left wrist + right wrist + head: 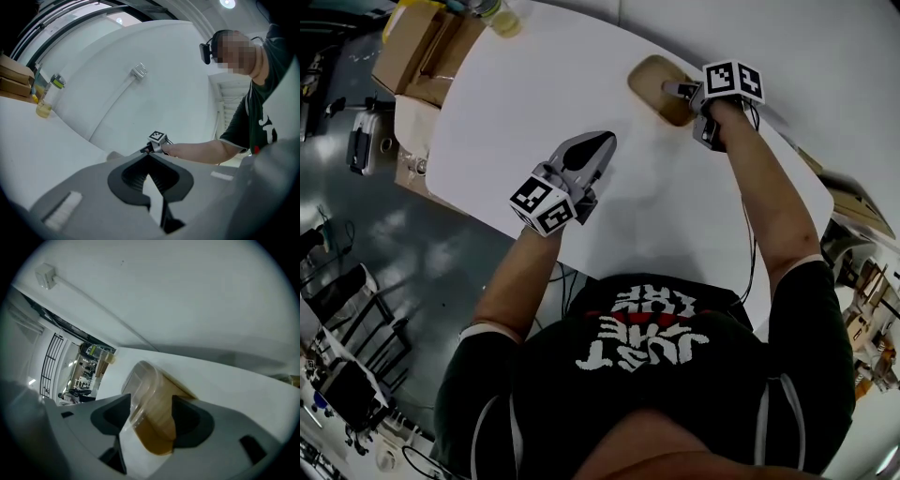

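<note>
Right claw (150,411): we find its jaws closed on a brown container (157,394) with a clear lid, one jaw against each side. The lid is on. In the head view the container sits at the far side of the white table (534,84), close to its edge, with the right arm stretched out to it. We cannot tell whether its base rests on the table or is just clear of it.

Left claw (605,141): its jaws are brought together at the tips with nothing between them. It hangs low over the bare middle of the table, well apart from the container.

Progress, in our judgement: the grip on the container is made, and any carrying or setting down is not yet done.

Also noted: cardboard boxes (417,47) and a cup of yellowish liquid (502,17) at the table's far left corner, untouched.
</note>
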Demonstrator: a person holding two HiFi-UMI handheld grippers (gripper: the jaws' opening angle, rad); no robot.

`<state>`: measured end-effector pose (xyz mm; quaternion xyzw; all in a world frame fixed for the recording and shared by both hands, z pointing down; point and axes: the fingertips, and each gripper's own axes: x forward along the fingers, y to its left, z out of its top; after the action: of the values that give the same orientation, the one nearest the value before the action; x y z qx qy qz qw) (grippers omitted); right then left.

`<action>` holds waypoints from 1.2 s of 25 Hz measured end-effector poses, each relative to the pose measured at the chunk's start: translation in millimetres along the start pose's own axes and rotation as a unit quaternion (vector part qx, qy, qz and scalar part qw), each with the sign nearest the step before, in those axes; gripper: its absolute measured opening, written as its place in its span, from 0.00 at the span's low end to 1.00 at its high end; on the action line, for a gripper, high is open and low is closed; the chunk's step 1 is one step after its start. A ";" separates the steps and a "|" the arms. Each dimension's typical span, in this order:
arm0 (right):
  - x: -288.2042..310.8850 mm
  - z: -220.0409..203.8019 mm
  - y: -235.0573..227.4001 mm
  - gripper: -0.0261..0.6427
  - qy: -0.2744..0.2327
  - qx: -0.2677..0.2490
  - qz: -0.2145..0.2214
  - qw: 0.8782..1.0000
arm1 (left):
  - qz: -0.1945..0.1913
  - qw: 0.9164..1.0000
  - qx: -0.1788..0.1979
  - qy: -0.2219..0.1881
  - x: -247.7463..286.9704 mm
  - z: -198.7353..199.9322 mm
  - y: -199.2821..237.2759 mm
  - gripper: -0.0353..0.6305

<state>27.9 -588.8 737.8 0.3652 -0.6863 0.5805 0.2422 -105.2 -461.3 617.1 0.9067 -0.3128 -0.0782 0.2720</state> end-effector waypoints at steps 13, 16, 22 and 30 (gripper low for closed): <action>-1.4 3.0 -3.2 0.17 -0.013 0.030 0.018 0.999 | 0.007 1.000 -0.007 0.009 -5.5 -6.9 0.3 0.06; -6.4 7.8 4.5 0.10 -0.029 0.052 0.048 0.997 | 0.010 1.000 -0.010 0.006 -11.4 -4.0 1.4 0.06; -27.2 12.4 22.5 0.08 -0.068 0.086 0.117 0.987 | 0.015 1.000 -0.011 0.001 -25.1 0.8 -2.5 0.06; -79.2 14.7 59.0 0.08 -0.131 0.082 0.208 0.966 | 0.015 1.000 -0.003 -0.017 -41.3 24.3 -18.8 0.06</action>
<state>31.9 -582.2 638.3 0.3063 -0.7227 0.6196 -0.0066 -135.7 -434.5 585.4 0.8997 -0.3303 -0.0903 0.2707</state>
